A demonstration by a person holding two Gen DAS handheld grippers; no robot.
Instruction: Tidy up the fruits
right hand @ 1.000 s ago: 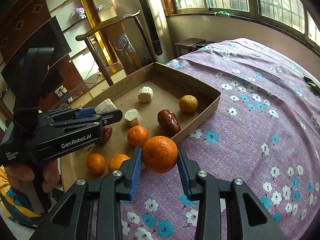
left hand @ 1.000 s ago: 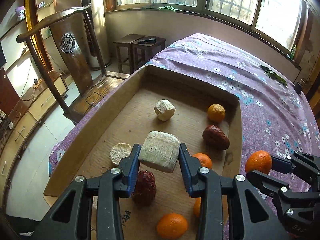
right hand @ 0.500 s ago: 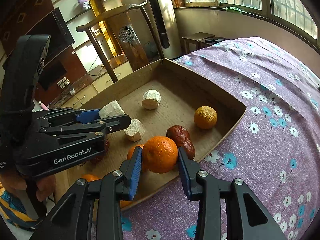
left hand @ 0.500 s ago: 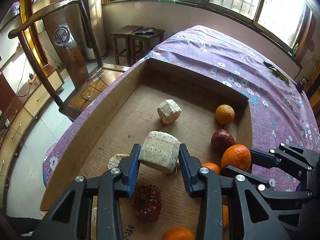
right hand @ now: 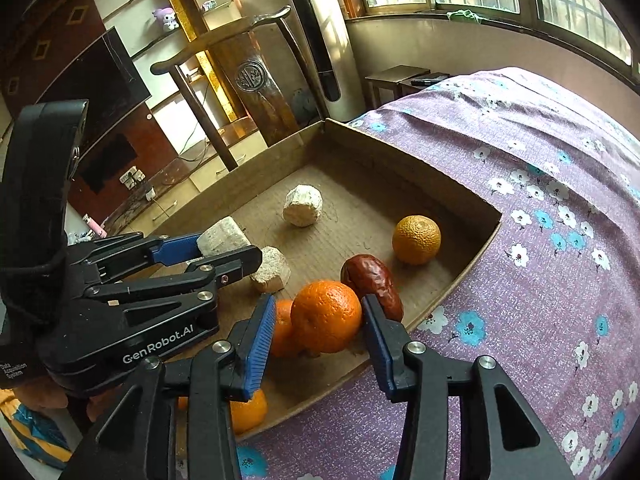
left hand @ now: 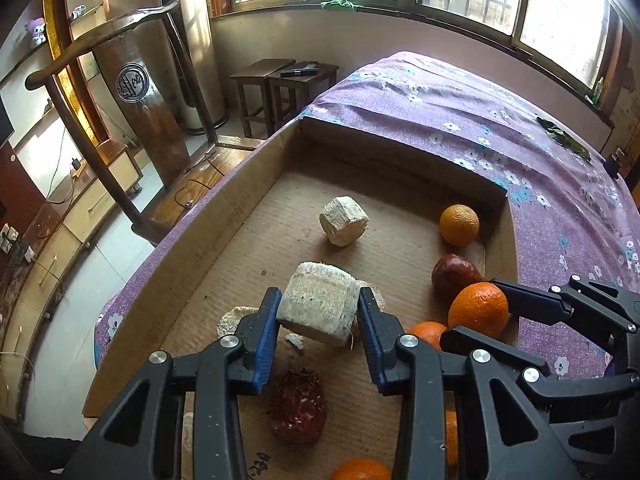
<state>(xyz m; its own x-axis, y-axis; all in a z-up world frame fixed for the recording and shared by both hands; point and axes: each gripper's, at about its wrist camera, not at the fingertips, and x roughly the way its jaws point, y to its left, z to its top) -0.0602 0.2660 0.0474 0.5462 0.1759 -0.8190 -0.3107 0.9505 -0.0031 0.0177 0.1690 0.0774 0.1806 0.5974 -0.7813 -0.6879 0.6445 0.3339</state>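
Note:
A shallow cardboard box lies on the purple floral cloth. My left gripper is shut on a pale fibrous chunk held above the box floor. My right gripper hangs over the box's near right corner. Its jaws are opening around a bright orange, and a gap shows beside the left pad. That orange rests against another orange and a brown date. A paler orange and a second pale chunk lie farther in.
A dark red fruit, another chunk and more oranges lie at the box's near end. A wooden chair and two stools stand left of the bed. Windows line the far wall.
My right gripper carried the orange from over the cloth into the box, then its jaws widened off it. The left gripper kept the chunk gripped and barely moved.

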